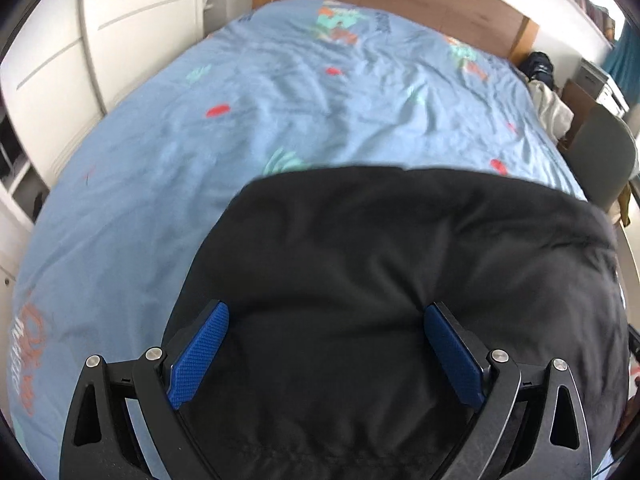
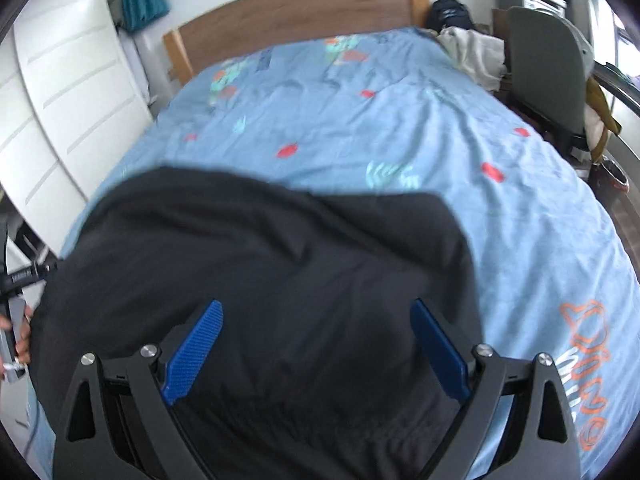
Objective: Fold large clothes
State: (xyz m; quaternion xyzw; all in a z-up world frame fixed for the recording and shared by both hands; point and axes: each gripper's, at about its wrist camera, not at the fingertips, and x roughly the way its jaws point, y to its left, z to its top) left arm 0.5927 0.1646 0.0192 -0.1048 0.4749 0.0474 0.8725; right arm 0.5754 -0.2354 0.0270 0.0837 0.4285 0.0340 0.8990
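A black garment (image 1: 400, 280) lies spread on the light blue printed bedspread (image 1: 240, 120), its cloth soft, matte and creased with shallow folds, its far edge rounded. The left gripper (image 1: 326, 352) hangs over it with its 2 blue-padded fingers (image 1: 198, 354) wide apart, nothing between them. The right gripper (image 2: 316, 348) is likewise spread open above the same dark cloth (image 2: 260, 264), which fills the space directly ahead of and beneath both tools.

Only illegible orange lettering on the blue bedspread (image 2: 400, 128), too distorted to read.
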